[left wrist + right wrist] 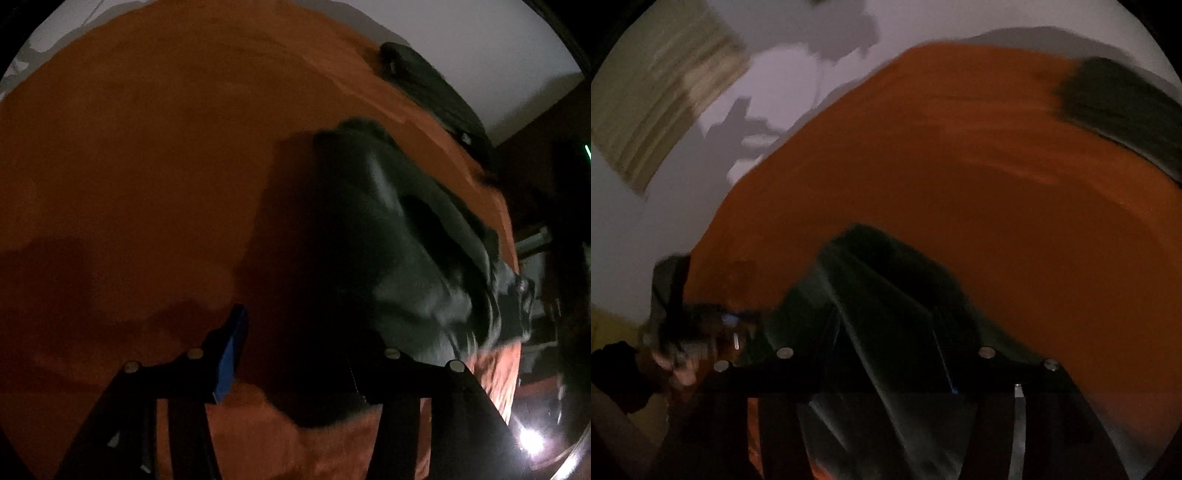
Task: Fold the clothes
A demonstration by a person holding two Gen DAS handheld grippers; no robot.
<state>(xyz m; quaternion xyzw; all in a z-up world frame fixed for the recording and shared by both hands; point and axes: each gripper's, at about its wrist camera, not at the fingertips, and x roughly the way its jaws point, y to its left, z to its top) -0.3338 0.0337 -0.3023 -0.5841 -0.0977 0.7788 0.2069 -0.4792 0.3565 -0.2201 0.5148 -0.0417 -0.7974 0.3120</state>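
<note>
A dark green garment (399,251) lies bunched on an orange bedsheet (147,147), blurred by motion. My left gripper (295,332) is open just left of it. The blue-padded left finger (231,354) shows clearly, while the other finger is lost in dark cloth or shadow. In the right wrist view the garment (886,295) drapes over and between the fingers of my right gripper (886,332), hiding most of them. The finger mounts stand wide apart, so it is open. The right gripper (519,291) shows at the garment's far edge. The left gripper (727,321) and a hand (679,369) appear at lower left.
A second dark garment (424,81) lies near the bed's far edge, also visible in the right wrist view (1119,103). Pale wall (794,74) with a hanging panel (657,92) lies beyond. Dark furniture (546,166) and a bright light (532,439) are off the bed's right side.
</note>
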